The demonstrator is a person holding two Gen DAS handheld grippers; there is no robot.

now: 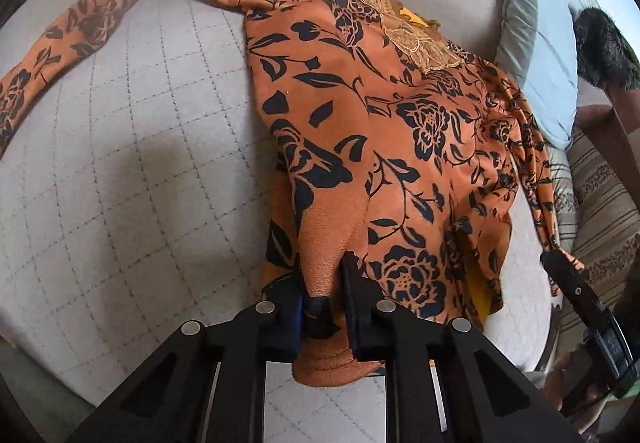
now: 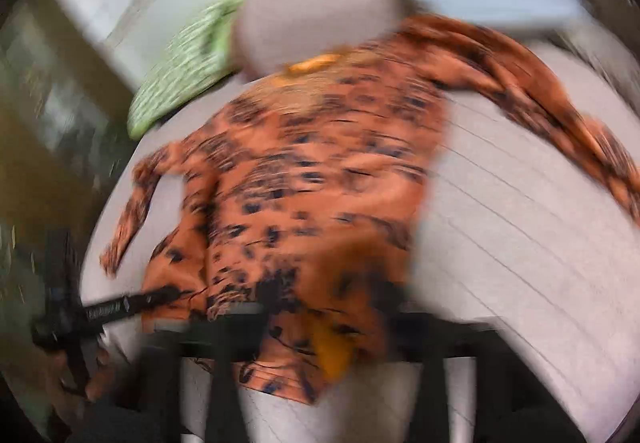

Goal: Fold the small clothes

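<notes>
The orange, black-flowered fabric garment [image 1: 384, 131] lies spread on a grey quilted bed [image 1: 120, 163]. The left hand-held gripper [image 1: 324, 283] pinches its hem; the right hand-held gripper [image 2: 328, 307] is too blurred to judge, cloth between its fingers.

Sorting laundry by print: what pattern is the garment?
Orange garment with black flowers and leaves; clearest in the left wrist view.

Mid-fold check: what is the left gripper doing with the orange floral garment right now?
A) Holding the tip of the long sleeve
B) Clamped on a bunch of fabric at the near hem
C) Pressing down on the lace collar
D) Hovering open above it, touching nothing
B: in the left wrist view, the left gripper has its fingers closed around a bunched fold at the near hem of the orange floral garment.
</notes>
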